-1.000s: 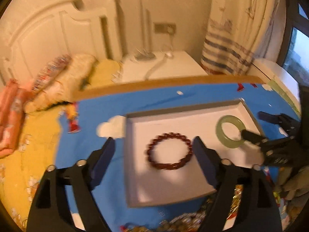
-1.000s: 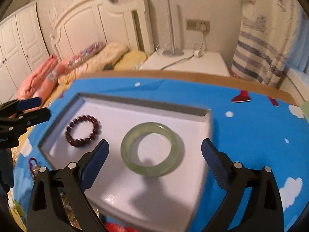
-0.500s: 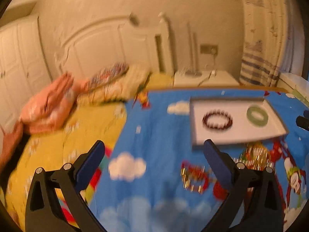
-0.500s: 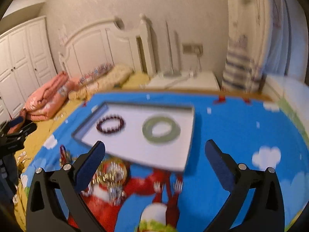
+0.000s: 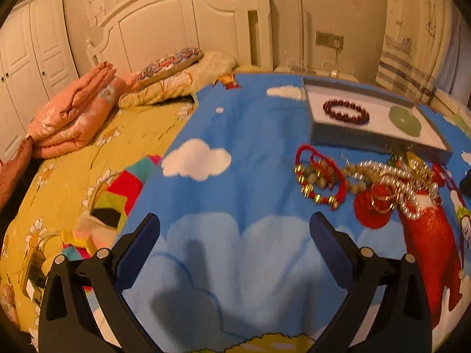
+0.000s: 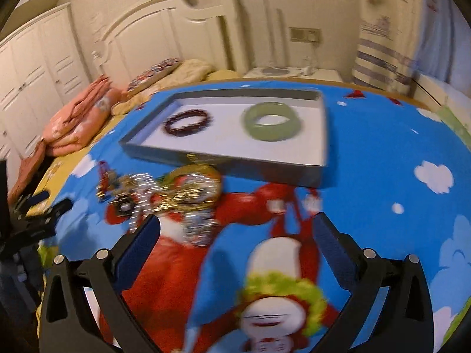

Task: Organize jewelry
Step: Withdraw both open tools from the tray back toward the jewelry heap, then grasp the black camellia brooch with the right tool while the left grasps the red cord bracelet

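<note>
Above the blanket, both grippers level, jaws wide

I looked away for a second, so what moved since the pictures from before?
Both grippers pulled back from the tray: the left gripper and right gripper, open and empty, now hover over the blue blanket, so the loose jewelry pile shows in front of the tray. Nothing was grabbed or let go. The dark red bead bracelet and green bangle stayed in the tray.
</note>
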